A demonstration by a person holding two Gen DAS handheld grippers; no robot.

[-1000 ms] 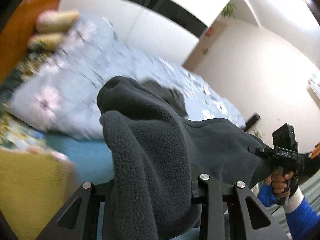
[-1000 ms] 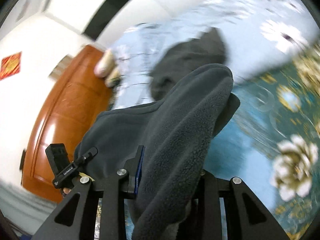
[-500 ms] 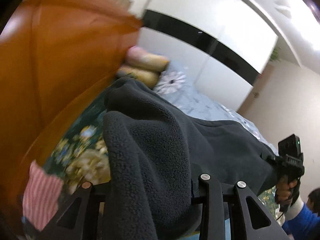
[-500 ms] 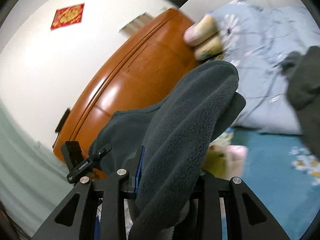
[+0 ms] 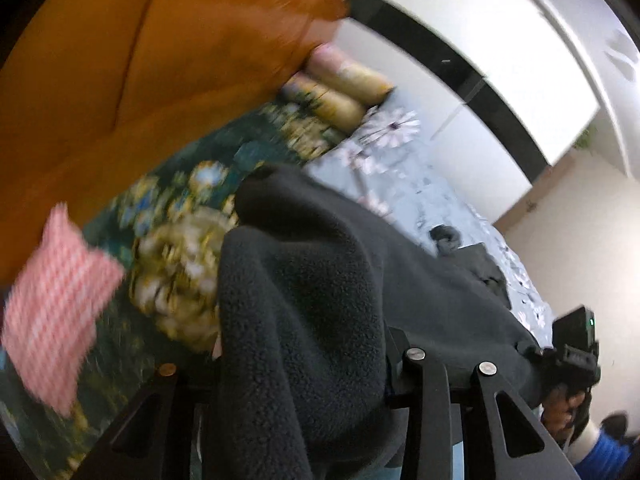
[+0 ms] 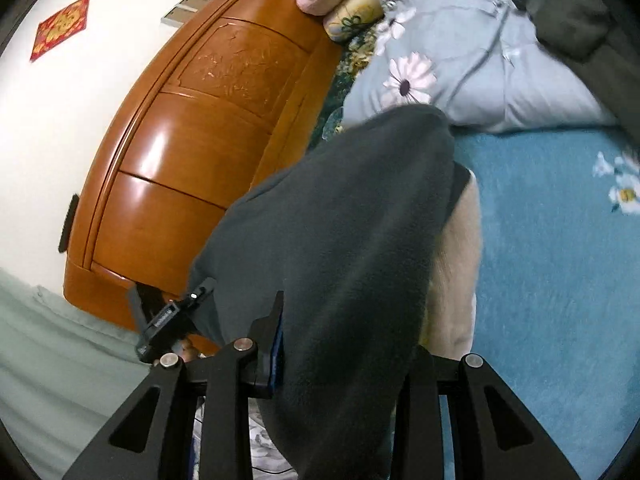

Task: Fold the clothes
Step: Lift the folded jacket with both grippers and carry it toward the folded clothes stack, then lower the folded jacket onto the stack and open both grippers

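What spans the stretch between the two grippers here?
The dark grey fleece garment stretches from the left gripper, whose jaws are opening with fleece between them, to the right gripper. The left wrist view shows it.

Bright indoor light, motion blur, fisheye-warped edges

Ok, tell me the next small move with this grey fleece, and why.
Probably lower both ends onto the teal bedsheet and lay it flat. The grey fleece hangs bunched between the left hand-held gripper, whose jaws are opening with fabric between them, and the right hand-held gripper, which grips the other end. It is off the bed, so no fold can be creased yet.
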